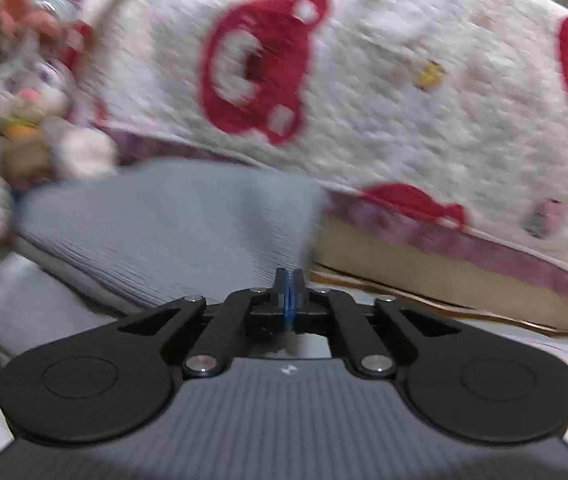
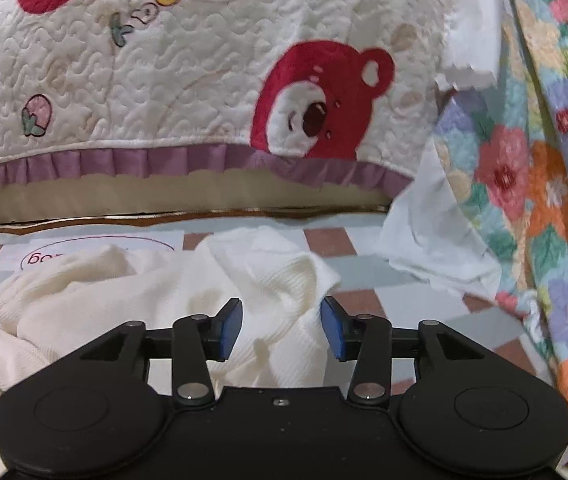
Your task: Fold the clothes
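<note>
Behind: bear quilt (image 2: 164, 92), plush rabbit (image 1: 32, 92).

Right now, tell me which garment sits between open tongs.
The cream ribbed garment, crumpled on the checked sheet, lies between the right tongs, which are spread wide. The grey garment is different: the left tongs are shut at its edge.

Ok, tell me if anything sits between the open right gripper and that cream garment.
Nothing visible does. The right gripper is open, its blue pads on either side of a raised fold of the cream garment, which lies directly ahead on the checked sheet.
</note>
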`<state>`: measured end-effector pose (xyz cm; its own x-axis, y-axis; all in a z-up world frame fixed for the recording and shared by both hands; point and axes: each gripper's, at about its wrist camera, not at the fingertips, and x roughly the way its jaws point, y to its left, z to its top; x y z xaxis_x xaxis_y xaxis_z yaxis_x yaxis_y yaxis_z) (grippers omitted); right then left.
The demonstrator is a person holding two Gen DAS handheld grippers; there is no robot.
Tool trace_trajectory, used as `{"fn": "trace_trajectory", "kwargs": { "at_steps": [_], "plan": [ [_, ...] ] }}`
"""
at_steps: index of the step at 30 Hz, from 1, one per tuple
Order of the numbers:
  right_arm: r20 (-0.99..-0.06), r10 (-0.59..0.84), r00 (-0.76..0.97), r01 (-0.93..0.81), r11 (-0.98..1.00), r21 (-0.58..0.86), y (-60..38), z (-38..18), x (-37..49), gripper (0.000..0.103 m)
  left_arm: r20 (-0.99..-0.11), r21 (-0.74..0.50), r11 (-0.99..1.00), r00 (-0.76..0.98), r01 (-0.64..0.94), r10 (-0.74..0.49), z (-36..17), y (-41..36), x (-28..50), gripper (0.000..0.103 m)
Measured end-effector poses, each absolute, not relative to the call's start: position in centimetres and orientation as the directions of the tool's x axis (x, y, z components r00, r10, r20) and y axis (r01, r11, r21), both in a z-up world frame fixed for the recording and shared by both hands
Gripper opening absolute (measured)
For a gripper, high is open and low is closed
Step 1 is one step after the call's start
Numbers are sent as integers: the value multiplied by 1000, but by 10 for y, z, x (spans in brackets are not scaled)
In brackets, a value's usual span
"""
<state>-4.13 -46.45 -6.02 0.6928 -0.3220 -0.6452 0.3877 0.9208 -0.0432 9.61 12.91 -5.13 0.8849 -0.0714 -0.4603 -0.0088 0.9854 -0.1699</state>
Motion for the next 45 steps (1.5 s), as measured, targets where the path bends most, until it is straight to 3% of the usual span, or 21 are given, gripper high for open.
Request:
{"fn": "trace_trajectory", "kwargs": {
  "at_steps": [3, 6, 10, 13, 15, 16, 21, 26, 28, 30, 31, 32, 33, 34, 35, 39, 45],
  "plan": [
    [-663, -291, 689, 419, 907, 37, -468, -74, -46, 52, -510, -224, 965, 828, 135, -234, -61, 103, 98, 5],
    [-682, -269, 680, 432, 898, 76, -470, -86, -48, 55, -596, -357, 901, 682, 248, -424, -88, 73, 102, 12],
    [-701, -240, 671, 466, 872, 147, -478, -102, -53, 57, -663, -521, 806, 462, 280, -589, -131, 32, 110, 22],
    [-720, -156, 676, 508, 807, 301, -489, -114, -60, 57, -688, -580, 779, 370, 237, -625, -160, 6, 129, 27],
    [-708, -87, 700, 497, 771, 397, -489, -122, -62, 57, -692, -629, 758, 320, 174, -648, -178, -7, 146, 36],
    [-708, -68, 703, 489, 769, 412, -487, -125, -62, 59, -692, -652, 747, 302, 126, -655, -187, -13, 153, 41],
    [-749, -72, 659, 509, 776, 374, -480, -149, -55, 61, -676, -718, 695, 277, -36, -683, -218, -32, 179, 47],
    [-698, 81, 712, 498, 643, 582, -499, -175, -53, 61, -579, -808, 581, 302, -92, -757, -232, -31, 188, 63],
    [-694, 104, 713, 513, 597, 617, -504, -185, -45, 61, -546, -834, 539, 318, -117, -775, -237, -33, 190, 65],
    [-688, 81, 721, 501, 625, 599, -502, -187, -36, 61, -512, -857, 495, 335, -142, -791, -242, -34, 192, 64],
    [-684, 70, 726, 495, 638, 590, -501, -187, -32, 56, -495, -868, 473, 344, -154, -797, -245, -35, 194, 62],
    [-680, 58, 731, 487, 653, 579, -500, -188, -28, 30, -478, -878, 450, 353, -165, -804, -247, -36, 195, 58],
    [-670, 42, 741, 464, 690, 556, -498, -183, -25, 12, -461, -887, 426, 363, -176, -810, -250, -36, 196, 49],
    [-653, 15, 757, 437, 732, 523, -493, -176, -25, 6, -455, -891, 416, 373, -185, -809, -251, -37, 197, 11],
    [-632, -10, 775, 410, 770, 490, -489, -168, -25, 6, -492, -870, 458, 385, -183, -781, -249, -36, 198, 4],
    [-536, -102, 838, 373, 825, 426, -486, -126, -42, 5, -592, -731, 682, 506, -8, -628, -200, -36, 197, 4],
    [-520, -218, 826, 383, 893, 235, -497, -82, -46, 5, -460, -542, 819, 749, 188, -477, -89, -18, 180, 4]
  ]
}}
